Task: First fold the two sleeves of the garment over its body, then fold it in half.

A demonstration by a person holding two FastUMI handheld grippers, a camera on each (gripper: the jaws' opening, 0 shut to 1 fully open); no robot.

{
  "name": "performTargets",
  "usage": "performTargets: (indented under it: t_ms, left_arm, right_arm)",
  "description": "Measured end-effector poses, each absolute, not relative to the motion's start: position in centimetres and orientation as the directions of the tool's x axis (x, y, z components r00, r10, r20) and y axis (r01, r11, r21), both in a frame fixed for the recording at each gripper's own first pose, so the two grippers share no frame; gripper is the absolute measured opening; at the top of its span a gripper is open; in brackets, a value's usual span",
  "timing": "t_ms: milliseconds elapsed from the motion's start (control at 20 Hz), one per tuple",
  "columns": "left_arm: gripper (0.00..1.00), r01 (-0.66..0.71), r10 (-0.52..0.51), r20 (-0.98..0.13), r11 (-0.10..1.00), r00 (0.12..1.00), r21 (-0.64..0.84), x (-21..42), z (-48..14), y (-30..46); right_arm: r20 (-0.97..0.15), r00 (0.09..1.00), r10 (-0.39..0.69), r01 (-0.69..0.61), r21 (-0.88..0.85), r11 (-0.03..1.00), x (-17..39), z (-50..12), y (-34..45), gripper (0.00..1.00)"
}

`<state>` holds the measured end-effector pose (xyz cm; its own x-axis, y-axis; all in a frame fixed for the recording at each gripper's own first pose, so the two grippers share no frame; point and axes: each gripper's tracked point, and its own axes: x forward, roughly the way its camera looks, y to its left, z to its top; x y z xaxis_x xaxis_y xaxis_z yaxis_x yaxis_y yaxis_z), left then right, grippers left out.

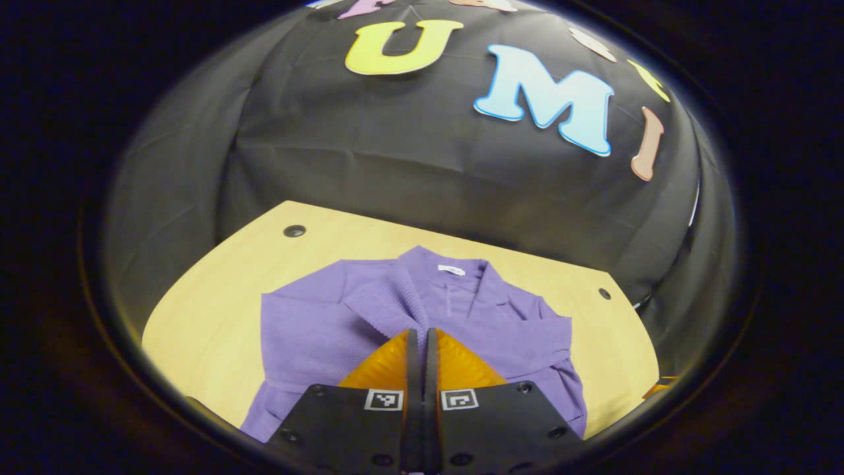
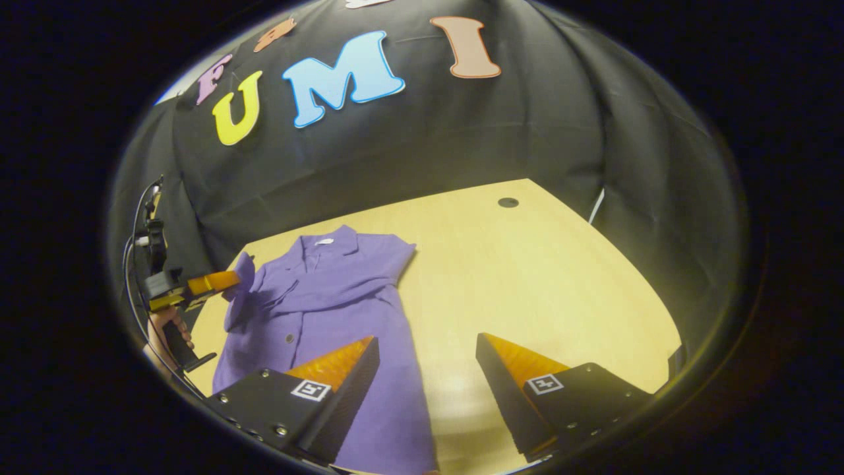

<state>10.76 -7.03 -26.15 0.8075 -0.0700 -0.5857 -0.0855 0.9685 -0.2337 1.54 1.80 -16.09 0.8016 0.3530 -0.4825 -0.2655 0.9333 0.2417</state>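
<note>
We see a purple shirt (image 2: 316, 297) lying flat on the counter (image 2: 527, 277). Our left gripper (image 2: 231, 280) is pinched on a raised sleeve (image 2: 241, 284) at the shirt's edge. Our right gripper (image 2: 425, 346) hangs wide open and empty above the hem.

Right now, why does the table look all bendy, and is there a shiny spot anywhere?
In the left gripper view the fisheye lens bows the table edge into a curve, and the picture darkens toward its rim. In the right gripper view the table curves too, with a pale glare patch on the wood between the right tongs, beside the purple shirt.
</note>
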Motion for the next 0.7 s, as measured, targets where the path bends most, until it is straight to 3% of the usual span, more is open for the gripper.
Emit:
performTargets:
  t_ms: [700]
  left_arm:
    - [0.07, 0.171, -0.245, -0.635, 0.969, 0.732, -0.176, 13.5, -28.7, -21.6]
  right_arm:
    - [-0.508, 0.774, 0.376, -0.331, 0.182, 0.926, 1.7, -17.6, 0.9, 0.92]
